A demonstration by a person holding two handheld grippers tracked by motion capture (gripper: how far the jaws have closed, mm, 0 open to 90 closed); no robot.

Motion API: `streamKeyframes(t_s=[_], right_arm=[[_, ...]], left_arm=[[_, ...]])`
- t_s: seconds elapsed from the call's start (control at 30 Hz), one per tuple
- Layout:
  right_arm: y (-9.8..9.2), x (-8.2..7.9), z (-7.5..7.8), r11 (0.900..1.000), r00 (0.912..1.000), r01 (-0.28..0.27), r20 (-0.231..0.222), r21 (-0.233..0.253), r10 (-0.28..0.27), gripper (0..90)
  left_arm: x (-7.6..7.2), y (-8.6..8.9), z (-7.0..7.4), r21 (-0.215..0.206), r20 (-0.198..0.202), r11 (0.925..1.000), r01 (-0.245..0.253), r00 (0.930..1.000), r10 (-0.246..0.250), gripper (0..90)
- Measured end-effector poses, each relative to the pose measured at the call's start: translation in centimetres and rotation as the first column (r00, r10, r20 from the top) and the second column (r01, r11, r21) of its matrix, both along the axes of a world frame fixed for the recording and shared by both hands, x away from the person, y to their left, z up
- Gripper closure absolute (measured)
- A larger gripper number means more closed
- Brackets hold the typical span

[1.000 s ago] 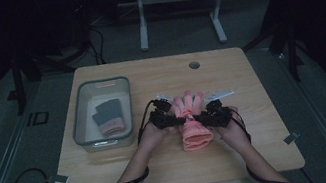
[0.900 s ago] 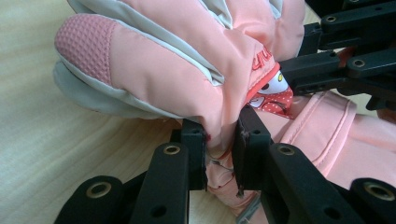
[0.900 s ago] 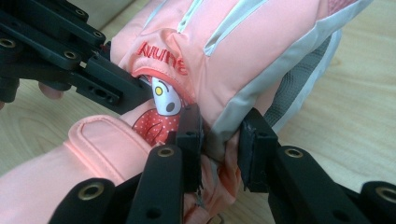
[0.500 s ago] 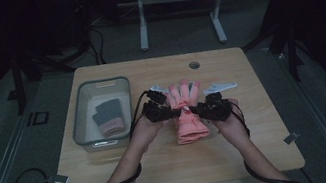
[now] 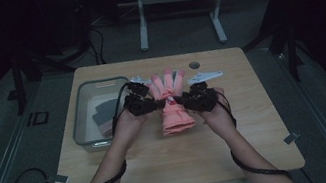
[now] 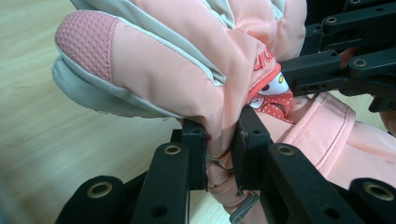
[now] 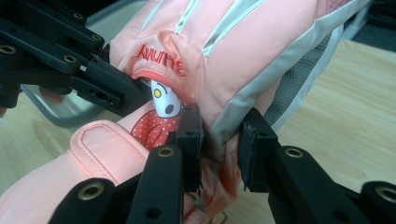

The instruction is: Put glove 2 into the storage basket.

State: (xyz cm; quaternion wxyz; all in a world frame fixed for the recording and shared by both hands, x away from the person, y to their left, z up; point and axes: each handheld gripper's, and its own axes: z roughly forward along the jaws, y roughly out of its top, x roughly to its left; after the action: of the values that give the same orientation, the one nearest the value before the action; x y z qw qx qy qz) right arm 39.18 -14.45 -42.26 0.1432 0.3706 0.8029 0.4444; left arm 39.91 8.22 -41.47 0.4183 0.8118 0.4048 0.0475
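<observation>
The pink glove (image 5: 172, 105) lay at the middle of the wooden bench (image 5: 174, 165), its fingers pointing away from the person and its cuff toward them, pinched at the wrist from both sides. In the left gripper view the left claw (image 6: 219, 147) was closed on a fold of the glove's pink fabric beside a small cartoon patch, with the wood just beneath. In the right gripper view the right claw (image 7: 219, 140) was likewise clamped on the grey-trimmed edge of the glove. From the high view the left claw (image 5: 150, 105) and right claw (image 5: 184, 100) faced each other across the glove. A clear bin (image 5: 88, 135) holding dark and pink cloth sat just left of the left hand (image 5: 128, 123).
</observation>
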Motion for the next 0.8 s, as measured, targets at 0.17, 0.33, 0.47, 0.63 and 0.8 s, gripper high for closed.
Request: streamKeyframes(t_s=[0.17, 0.33, 0.47, 0.63, 0.8], right_arm=[[1.7, 0.2, 1.1, 1.000, 0.9994, -0.027, 0.024, 0.004, 0.027, 72.5], [3.3, 0.5, 1.8, 0.999, 0.9986, -0.045, 0.029, 0.013, 0.045, 72.4], [4.6, 0.8, 2.4, 0.998, 0.9977, -0.061, 0.029, 0.018, 0.061, 72.4], [6.4, 1.2, 3.3, 0.996, 0.9955, -0.088, 0.038, 0.021, 0.087, 72.4], [8.4, 1.5, 3.9, 0.994, 0.9929, -0.112, 0.044, 0.022, 0.111, 72.4]], left_arm=[[-0.3, 1.7, 1.3, 0.009, 0.013, 0.9997, -0.022, 0.9997, 0.022, 76.9], [-0.4, 3.2, 2.2, 0.019, 0.019, 0.9989, -0.044, 0.9989, 0.043, 76.9], [-0.5, 4.5, 2.9, 0.025, 0.024, 0.9976, -0.065, 0.9977, 0.064, 76.9], [-0.8, 6.4, 3.8, 0.031, 0.032, 0.9956, -0.089, 0.9956, 0.088, 76.9], [-1.0, 8.1, 4.4, 0.037, 0.036, 0.9922, -0.119, 0.9924, 0.117, 76.9]])
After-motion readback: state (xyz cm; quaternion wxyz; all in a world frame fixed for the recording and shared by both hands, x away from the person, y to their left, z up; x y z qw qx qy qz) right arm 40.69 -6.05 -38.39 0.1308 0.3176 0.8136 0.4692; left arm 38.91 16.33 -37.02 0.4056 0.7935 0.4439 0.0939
